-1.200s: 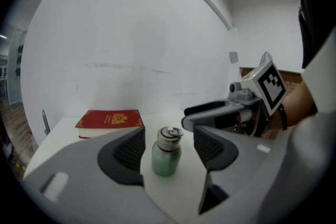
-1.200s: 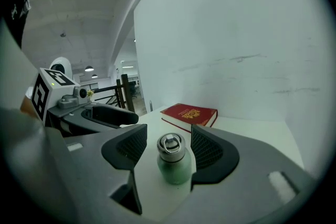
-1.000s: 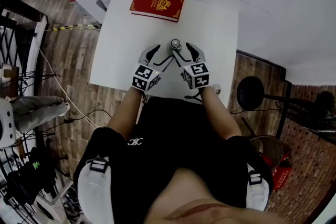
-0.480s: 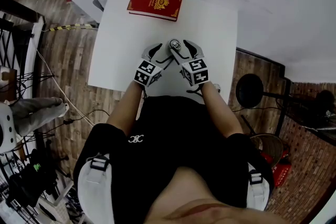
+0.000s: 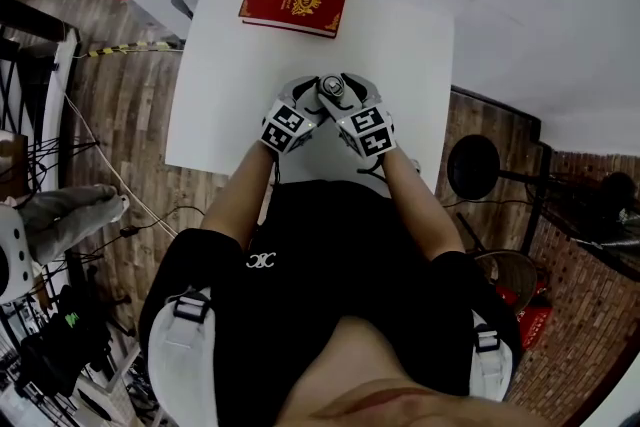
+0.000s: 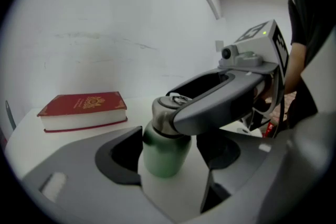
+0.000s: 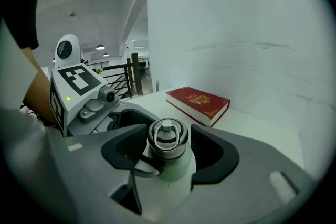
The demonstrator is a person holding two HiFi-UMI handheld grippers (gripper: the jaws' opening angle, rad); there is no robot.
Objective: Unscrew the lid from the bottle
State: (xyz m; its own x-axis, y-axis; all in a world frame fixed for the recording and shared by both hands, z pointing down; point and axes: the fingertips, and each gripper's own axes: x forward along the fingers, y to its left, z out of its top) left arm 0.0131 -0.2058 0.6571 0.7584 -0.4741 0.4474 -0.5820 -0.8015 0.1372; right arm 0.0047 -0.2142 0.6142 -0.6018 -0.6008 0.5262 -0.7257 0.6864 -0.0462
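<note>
A small green bottle (image 6: 163, 157) with a steel ring-topped lid (image 7: 166, 136) stands upright on the white table (image 5: 220, 65), near its front edge. My right gripper (image 7: 167, 147) is shut on the lid, one pad on each side. From the left, my left gripper (image 6: 168, 157) surrounds the green body lower down. Its jaws are opening, and the pads sit close beside the body without pressing it. In the head view both grippers meet at the bottle (image 5: 333, 89), the left gripper (image 5: 312, 95) on the left and the right gripper (image 5: 342, 93) on the right.
A red book (image 5: 295, 2) lies flat at the table's far edge, well behind the bottle. The table is small, with wooden floor on both sides. A black round stool (image 5: 472, 170) stands to the right, and a railing runs along the left.
My left gripper has moved in from the left until its jaws surround the bottle's body. The right gripper has stayed on the lid.
</note>
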